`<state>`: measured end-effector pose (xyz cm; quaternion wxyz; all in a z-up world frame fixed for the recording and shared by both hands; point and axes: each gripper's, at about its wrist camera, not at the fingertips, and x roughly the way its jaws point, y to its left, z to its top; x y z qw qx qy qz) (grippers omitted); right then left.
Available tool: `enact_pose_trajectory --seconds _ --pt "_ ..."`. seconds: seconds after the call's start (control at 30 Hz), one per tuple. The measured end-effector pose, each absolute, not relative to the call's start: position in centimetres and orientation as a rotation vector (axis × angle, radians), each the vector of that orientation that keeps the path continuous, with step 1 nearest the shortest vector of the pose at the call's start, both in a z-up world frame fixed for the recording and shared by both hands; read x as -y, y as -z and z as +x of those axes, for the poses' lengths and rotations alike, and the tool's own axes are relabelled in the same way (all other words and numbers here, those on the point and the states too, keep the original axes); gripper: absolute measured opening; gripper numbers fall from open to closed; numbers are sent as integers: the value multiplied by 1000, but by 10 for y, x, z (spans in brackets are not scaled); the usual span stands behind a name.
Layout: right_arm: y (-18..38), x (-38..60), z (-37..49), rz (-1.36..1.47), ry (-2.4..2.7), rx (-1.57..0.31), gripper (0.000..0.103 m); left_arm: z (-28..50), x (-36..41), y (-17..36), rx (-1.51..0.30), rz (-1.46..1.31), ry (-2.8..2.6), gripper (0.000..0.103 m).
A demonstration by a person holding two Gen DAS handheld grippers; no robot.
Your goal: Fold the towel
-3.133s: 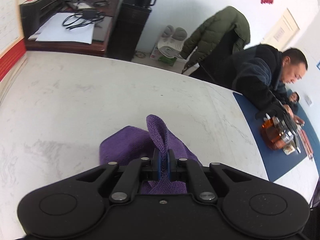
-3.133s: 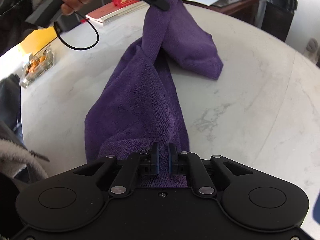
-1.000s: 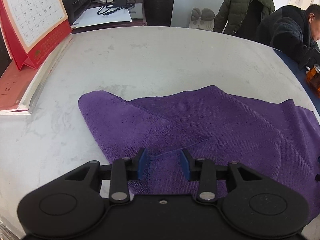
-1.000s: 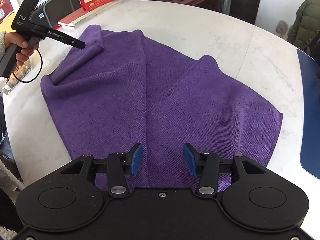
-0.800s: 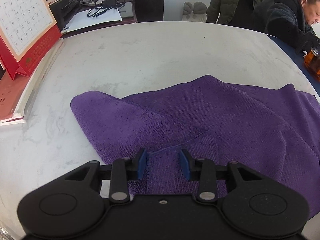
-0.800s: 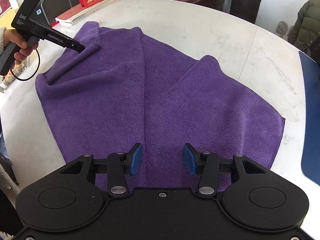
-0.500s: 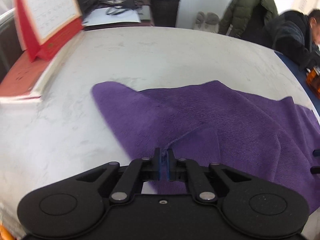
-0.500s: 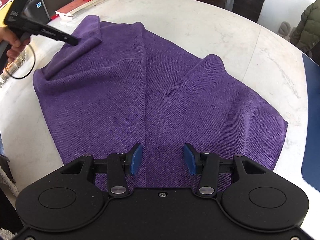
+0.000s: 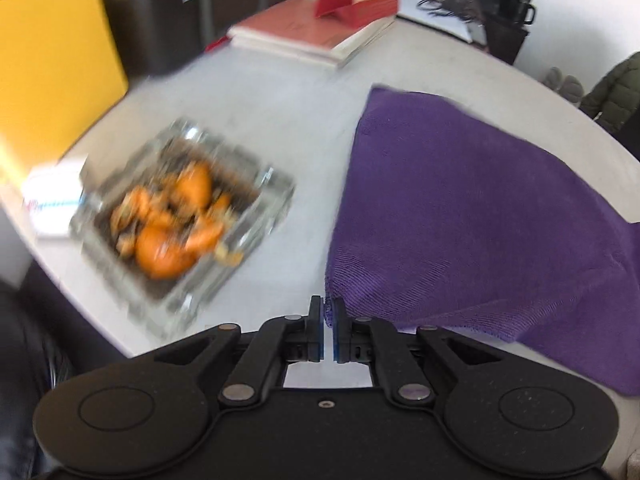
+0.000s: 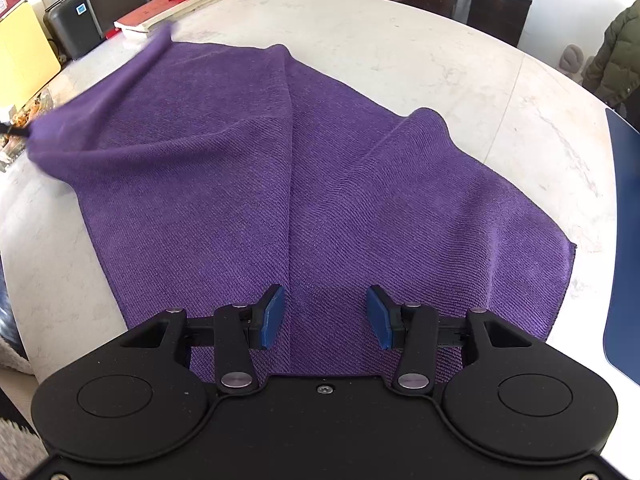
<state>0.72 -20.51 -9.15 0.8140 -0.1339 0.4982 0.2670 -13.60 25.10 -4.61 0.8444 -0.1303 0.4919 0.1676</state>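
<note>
A purple towel (image 10: 304, 184) lies spread on the white marble table (image 10: 400, 48), with a soft ridge running down its middle. My right gripper (image 10: 326, 316) is open just above the towel's near edge, its blue pads on either side of the ridge. My left gripper (image 9: 328, 320) is shut on a corner of the towel (image 9: 472, 216) and holds it lifted toward the table's left edge. That raised corner shows blurred at the far left in the right wrist view (image 10: 48, 136).
A glass tray of orange pieces (image 9: 180, 216) sits near the table's left edge, close to my left gripper. A stack of books with a red calendar (image 9: 328, 36) lies at the back. A blue mat (image 10: 624, 248) lies at the right.
My left gripper shut on the folded-over towel corner and pulled it out leftward toward the glass tray, flattening the fold. My right gripper stayed open over the near edge.
</note>
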Motion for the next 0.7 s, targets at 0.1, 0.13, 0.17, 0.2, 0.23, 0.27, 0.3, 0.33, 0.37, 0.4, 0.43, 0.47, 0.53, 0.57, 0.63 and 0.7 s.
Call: enact_pose_trajectory --seconds 0.1,0.13,0.17,0.2,0.23,0.27,0.3,0.33,0.37,0.4,0.43,0.47,0.53,0.57,0.63,0.7 --pt "92 206 8 -288 -574 -1062 45 -148 -248 53 -1053 -290 -382 4" --pt "92 206 8 -290 -576 -1061 45 -152 -247 54 -1056 -285 -393 5" --pt "92 206 8 -291 -578 -1060 45 -154 -246 53 -1053 -280 -402 5" --pt "92 206 8 -293 -580 -1058 45 -156 -246 50 -1046 -273 -410 6" --pt "92 207 8 -294 -582 -1057 45 -158 -245 47 -1039 -267 -418 7" --pt "91 207 9 -296 -584 -1056 45 -159 -246 44 -1032 -255 -431 9" --pt "91 208 9 -297 -586 -1055 46 -160 -247 41 -1024 -238 -446 9" --pt "91 208 9 -297 -587 -1054 46 -161 -248 37 -1017 -221 -461 9" --pt "92 209 8 -298 -589 -1048 46 -161 -250 33 -1010 -206 -474 9" --pt "92 209 8 -298 -591 -1044 46 -161 -252 29 -1003 -194 -485 9" --pt "92 209 9 -297 -592 -1041 46 -160 -254 26 -996 -181 -497 9" --pt "92 210 8 -295 -593 -1038 46 -156 -252 23 -989 -174 -485 9" --pt "92 212 8 -291 -594 -1033 46 -142 -243 19 -976 -170 -427 8" --pt "92 213 8 -290 -594 -1031 46 -134 -238 18 -969 -167 -398 8" --pt "91 214 8 -285 -592 -1029 46 -120 -228 14 -955 -163 -341 9" --pt "78 218 4 -267 -591 -975 46 -106 -219 10 -940 -158 -283 9"
